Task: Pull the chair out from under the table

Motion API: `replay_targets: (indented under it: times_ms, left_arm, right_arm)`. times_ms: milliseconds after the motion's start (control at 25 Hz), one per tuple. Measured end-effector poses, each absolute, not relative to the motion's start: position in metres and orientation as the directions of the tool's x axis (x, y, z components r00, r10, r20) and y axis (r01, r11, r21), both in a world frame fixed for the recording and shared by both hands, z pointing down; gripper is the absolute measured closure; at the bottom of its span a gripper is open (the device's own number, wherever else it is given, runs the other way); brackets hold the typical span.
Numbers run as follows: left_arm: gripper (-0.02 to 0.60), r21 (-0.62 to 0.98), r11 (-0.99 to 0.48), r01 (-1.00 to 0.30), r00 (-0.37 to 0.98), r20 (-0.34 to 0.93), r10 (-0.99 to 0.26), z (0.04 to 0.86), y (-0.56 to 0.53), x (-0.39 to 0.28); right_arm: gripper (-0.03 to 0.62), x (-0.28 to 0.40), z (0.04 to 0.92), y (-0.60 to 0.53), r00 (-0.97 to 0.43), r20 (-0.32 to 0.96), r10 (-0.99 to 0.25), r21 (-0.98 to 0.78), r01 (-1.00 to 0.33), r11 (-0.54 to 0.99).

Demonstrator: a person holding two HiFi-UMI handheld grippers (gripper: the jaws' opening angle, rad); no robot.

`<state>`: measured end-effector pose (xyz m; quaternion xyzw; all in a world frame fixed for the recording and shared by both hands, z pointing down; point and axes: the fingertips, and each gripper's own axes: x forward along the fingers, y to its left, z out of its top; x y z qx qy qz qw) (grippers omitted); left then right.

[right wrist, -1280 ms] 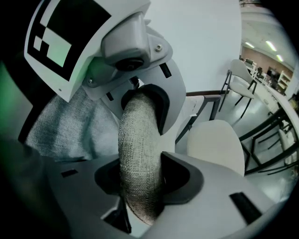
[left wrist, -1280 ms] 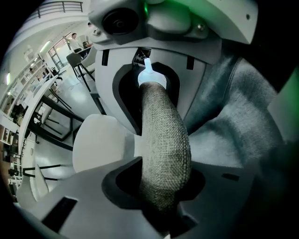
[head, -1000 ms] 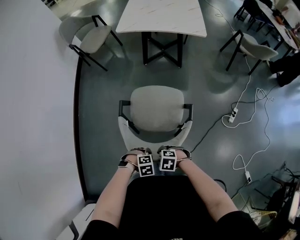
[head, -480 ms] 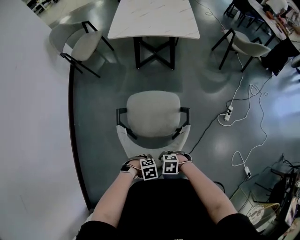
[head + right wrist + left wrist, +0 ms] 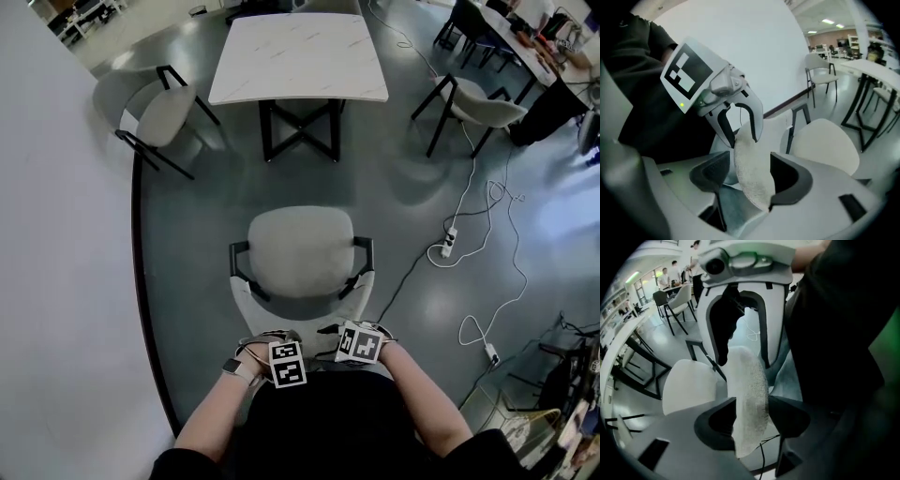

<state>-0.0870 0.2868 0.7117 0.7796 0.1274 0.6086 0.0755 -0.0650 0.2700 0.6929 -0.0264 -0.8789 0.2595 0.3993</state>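
The chair [image 5: 300,251] stands on the grey floor [image 5: 412,187] in the middle of the head view, clear of the table [image 5: 298,56], which sits at the top centre of the frame. The seat faces the table and the backrest [image 5: 302,317] is the part nearest the person, low in the frame.

Both tools sit side by side at the top edge of the backrest. The left tool [image 5: 751,416] has just been opening its jaws. They stand wide, with the pale fabric edge of the backrest between them and a gap on at least one side. The right tool [image 5: 751,174] has also just been opening. Its jaws are spread wide around the same edge and do not clamp it.

A second chair [image 5: 155,112] stands at the upper left beside the white wall [image 5: 56,234], and a third chair [image 5: 478,103] at the upper right. A power strip [image 5: 448,242] with a white cable [image 5: 511,272] lies on the floor at the right.
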Motion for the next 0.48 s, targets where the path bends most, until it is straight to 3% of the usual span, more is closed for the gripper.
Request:
replay_targets:
  times_ms: [200,280,480]
  left_arm:
    - [0.371,0.202,-0.977,-0.071,0.448,0.881,0.149,0.666,0.24,-0.08]
    - [0.381,0.148,-0.975,-0.168,0.557,0.83,0.03,0.634,0.211,-0.07]
    - [0.476,0.037,-0.918,-0.394,0.744,0.6,-0.295,0.532,0.141,-0.059]
  right_arm:
    - [0.321,-0.054,0.644,0.218,-0.786,0.618,0.027,-0.4,-0.284,0.872]
    - [0.322,-0.049,0.615,0.199,-0.809,0.585,-0.068,-0.364,-0.335,0.869]
    - [0.335,-0.041,0.532,0.153,-0.847,0.404,-0.346,-0.284,-0.475,0.833]
